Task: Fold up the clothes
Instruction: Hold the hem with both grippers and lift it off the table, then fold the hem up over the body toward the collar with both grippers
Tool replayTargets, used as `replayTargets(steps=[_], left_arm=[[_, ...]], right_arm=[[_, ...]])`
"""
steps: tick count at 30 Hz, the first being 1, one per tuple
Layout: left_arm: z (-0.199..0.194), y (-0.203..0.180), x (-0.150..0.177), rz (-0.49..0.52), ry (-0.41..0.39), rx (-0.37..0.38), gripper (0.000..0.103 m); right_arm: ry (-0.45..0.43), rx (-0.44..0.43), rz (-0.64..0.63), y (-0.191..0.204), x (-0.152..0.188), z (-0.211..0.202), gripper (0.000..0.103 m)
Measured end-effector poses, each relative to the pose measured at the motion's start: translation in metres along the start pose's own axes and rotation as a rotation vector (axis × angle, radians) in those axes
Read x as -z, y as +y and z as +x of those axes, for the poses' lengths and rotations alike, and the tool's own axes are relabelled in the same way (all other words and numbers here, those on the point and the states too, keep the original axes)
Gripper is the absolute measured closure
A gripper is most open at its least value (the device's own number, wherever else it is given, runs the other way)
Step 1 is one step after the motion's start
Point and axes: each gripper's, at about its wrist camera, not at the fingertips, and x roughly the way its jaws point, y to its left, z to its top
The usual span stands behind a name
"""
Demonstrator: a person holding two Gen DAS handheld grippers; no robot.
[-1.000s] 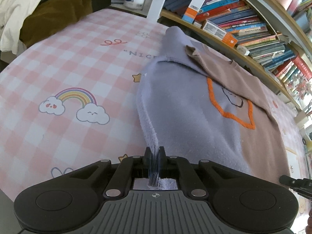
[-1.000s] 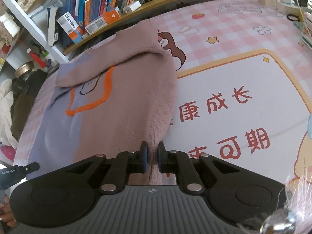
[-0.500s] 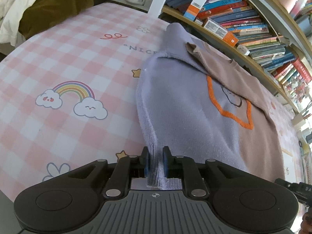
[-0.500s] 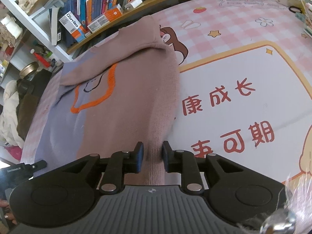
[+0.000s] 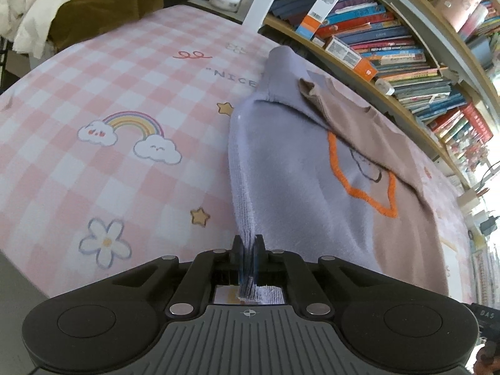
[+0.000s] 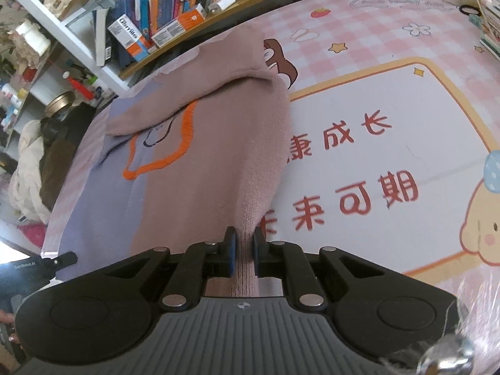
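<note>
A knit sweater, lavender (image 5: 281,168) on one half and dusty pink (image 6: 218,162) on the other with an orange star outline, lies on the pink checked mat (image 5: 125,100). Both sleeves are folded across its chest. My left gripper (image 5: 248,247) is shut on the lavender hem corner. My right gripper (image 6: 243,250) is shut on the pink hem corner. Both corners rise off the mat toward the cameras.
A bookshelf (image 5: 390,40) full of books runs along the far edge of the mat. A pile of brown and white clothes (image 5: 78,9) sits at the far left. The mat's white panel with red characters (image 6: 375,162) lies right of the sweater.
Both grippers opened a little half a second ago and have closed again on the hem. Both hem corners now sit higher off the mat.
</note>
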Motion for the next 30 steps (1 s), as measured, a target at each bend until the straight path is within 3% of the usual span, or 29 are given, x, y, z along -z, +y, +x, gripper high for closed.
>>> replayTargets(steps=[14,22,30], left_arm=[[-0.030,-0.001,0.030,-0.075,0.000,0.037,0.099],[-0.055,-0.010,-0.007,-0.190,-0.156,0.177,0.099],[-0.041,-0.028,-0.063,-0.232,-0.283,0.287,0.099]], right_arm=[[0.012,-0.094,0.020,-0.015,0.021,-0.041,0.093],[-0.116,-0.225,0.030,-0.001,-0.014,-0.069,0.094],[-0.253,-0.280,0.105,0.007,-0.080,-0.066,0.094]])
